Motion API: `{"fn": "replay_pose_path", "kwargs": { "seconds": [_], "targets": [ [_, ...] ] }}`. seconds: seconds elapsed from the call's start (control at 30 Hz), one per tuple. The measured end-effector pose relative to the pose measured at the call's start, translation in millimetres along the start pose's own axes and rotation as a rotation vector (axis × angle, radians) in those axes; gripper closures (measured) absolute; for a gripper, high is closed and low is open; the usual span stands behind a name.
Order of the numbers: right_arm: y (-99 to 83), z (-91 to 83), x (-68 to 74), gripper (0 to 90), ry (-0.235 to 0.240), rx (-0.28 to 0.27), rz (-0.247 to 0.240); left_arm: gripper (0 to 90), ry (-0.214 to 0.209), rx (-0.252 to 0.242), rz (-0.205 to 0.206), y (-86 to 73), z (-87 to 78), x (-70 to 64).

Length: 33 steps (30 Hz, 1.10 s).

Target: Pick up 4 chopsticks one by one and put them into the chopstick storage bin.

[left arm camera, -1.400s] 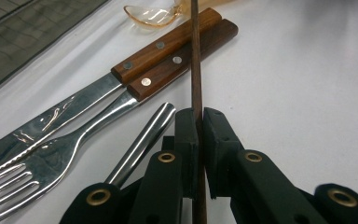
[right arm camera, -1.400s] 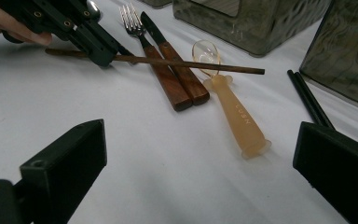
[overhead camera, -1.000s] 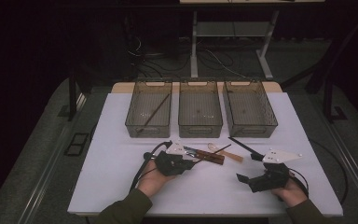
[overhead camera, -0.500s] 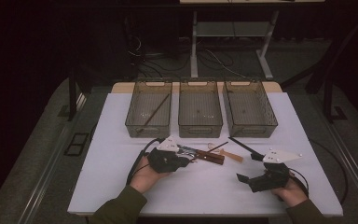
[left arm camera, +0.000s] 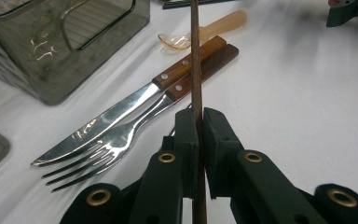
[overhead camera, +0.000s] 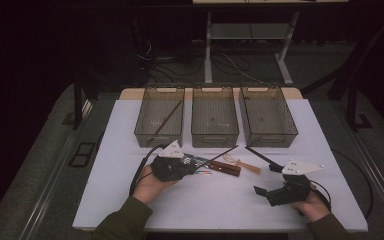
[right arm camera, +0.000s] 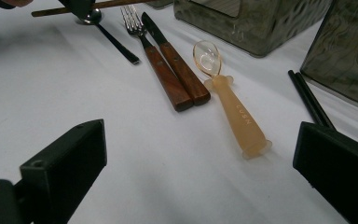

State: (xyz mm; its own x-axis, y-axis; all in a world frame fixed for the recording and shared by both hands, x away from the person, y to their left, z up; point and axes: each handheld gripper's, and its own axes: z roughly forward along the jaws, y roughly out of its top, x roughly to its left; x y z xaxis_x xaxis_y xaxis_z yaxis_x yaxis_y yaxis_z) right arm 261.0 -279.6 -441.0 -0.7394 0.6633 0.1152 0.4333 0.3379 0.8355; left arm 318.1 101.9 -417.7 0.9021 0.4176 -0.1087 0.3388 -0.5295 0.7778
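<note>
My left gripper (left arm camera: 198, 116) is shut on a thin brown chopstick (left arm camera: 196, 56) that runs straight out between its jaws. In the high view this left gripper (overhead camera: 195, 167) sits left of centre, and the chopstick (overhead camera: 225, 153) slants up to the right over the cutlery. Under it lie a wood-handled knife (left arm camera: 121, 112) and fork (left arm camera: 135, 133), side by side, with an amber plastic spoon (right arm camera: 233, 107) beyond them. My right gripper (right arm camera: 203, 140) stands open above bare table, short of the spoon; in the high view it (overhead camera: 267, 180) is at the front right.
Three smoky clear bins (overhead camera: 157, 137) (overhead camera: 215, 137) (overhead camera: 272, 137) stand in a row at the back; the left one holds a dark stick (overhead camera: 167, 117). A black chopstick pair (right arm camera: 307, 100) lies by the right bin. A dark-handled spoon (right arm camera: 107, 35) lies near the fork.
My left gripper has drawn slightly left and back with the brown chopstick held in it. The right gripper has stayed put.
</note>
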Motion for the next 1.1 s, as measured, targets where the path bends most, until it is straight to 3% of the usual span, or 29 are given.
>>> {"fn": "replay_pose_path", "kwargs": {
  "seconds": [0.4, 1.1],
  "targets": [
    [0.0, -0.2, 0.0, 2.4, 0.0, -0.002, -0.002, 84.8, 0.031, -0.011, -0.006, -1.3, -10.4, 6.8],
    [0.3, -0.4, 0.2, 2.4, 0.001, -0.004, 0.001, 84.8, 0.101, -0.065, -0.066, -9.0, -35.8, 27.6]
  ]
}}
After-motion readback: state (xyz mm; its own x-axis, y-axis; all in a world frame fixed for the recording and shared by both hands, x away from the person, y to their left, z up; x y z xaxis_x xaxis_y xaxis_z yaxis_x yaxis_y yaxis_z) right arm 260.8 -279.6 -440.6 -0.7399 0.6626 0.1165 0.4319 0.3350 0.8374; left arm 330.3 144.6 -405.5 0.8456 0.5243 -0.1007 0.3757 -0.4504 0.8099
